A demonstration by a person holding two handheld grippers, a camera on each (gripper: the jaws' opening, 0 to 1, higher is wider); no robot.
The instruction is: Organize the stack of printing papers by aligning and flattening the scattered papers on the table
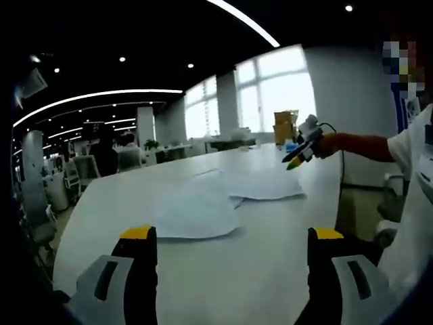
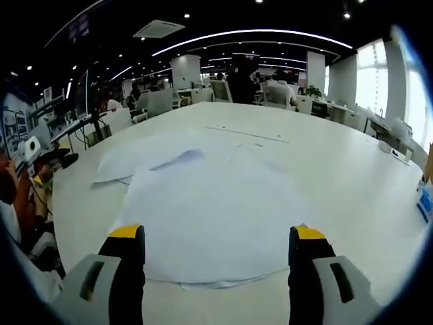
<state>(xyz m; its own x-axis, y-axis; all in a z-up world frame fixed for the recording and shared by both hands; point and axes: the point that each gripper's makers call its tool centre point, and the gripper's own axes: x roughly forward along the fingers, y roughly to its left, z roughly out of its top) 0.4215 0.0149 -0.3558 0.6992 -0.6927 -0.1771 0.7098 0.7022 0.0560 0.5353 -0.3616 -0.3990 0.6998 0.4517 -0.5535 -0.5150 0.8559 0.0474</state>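
White papers [image 2: 203, 203] scattered loose on the table [image 2: 338, 176]

Right gripper [image 2: 216, 254] hovers spread wide just before them; left gripper [image 1: 233, 257] also gaping, sheets farther ahead.

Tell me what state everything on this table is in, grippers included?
Left gripper: open, holding nothing.
Right gripper: open, holding nothing, poised over the papers.
Papers: scattered, overlapping, not aligned, lying loose on the table.
Table: white, papers spread across it.
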